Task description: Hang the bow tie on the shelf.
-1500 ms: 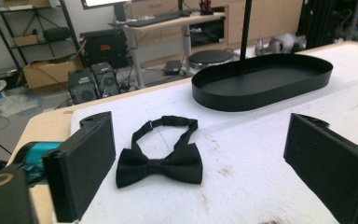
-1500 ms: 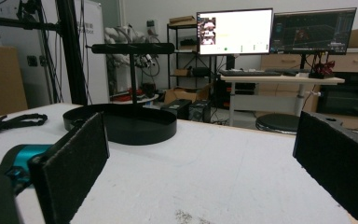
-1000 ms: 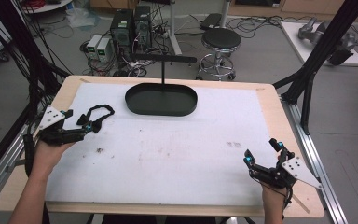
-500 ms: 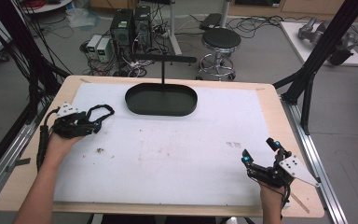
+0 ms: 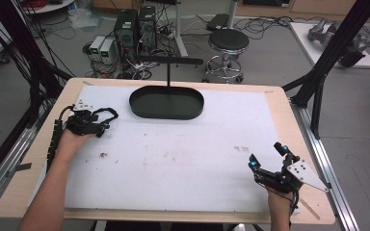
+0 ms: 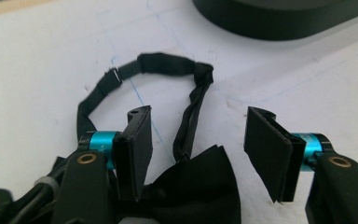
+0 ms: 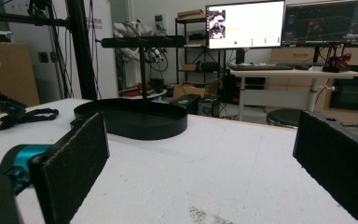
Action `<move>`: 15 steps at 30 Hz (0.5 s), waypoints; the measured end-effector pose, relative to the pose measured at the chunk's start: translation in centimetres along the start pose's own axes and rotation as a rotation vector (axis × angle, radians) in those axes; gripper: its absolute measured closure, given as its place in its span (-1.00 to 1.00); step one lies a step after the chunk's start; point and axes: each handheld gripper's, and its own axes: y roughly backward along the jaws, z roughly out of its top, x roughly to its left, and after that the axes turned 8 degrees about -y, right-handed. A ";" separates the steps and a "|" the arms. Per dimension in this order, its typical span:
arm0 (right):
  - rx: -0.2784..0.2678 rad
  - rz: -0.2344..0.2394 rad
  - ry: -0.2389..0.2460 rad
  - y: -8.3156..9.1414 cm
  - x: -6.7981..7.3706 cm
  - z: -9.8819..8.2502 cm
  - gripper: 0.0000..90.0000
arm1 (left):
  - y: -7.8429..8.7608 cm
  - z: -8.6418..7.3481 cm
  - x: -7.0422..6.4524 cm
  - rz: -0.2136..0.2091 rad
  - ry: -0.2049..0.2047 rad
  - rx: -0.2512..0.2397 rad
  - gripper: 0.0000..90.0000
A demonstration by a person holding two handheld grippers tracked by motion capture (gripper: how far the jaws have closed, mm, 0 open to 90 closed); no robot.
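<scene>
A black bow tie (image 6: 200, 186) lies flat on the white table cover, its thin strap (image 6: 168, 63) looping away from it. My left gripper (image 6: 198, 121) stands open just over it, the bow low between the jaws and partly under one of them. From the high view, the left gripper (image 5: 94, 125) and bow tie (image 5: 107, 114) are at the table's left. My right gripper (image 5: 266, 155) is open near the front right corner, holding nothing. Its own view shows its wide-apart jaws (image 7: 200, 140) above bare table.
A black oval tray (image 5: 166, 111) with an upright T-shaped stand (image 5: 168, 60) sits at the back middle, also visible as the tray (image 7: 130, 126) ahead of the right gripper. Black frame posts stand at both table sides. A stool and computers are on the floor behind.
My left gripper has moved right and forward over the bow tie and turned toward the strap. The right gripper has barely shifted.
</scene>
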 end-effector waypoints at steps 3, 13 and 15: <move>0.008 -0.001 -0.003 0.0 0.0 0.0 -0.94 | -0.5 -0.3 0.1 -0.020 0.012 0.029 -0.05; 0.007 -0.001 -0.019 0.1 -0.1 -0.2 -0.94 | -0.9 -0.7 0.1 -0.009 0.014 0.058 0.34; 0.004 -0.003 -0.028 0.1 -0.2 -0.2 -0.94 | -0.8 -0.7 0.1 -0.009 0.028 0.061 0.47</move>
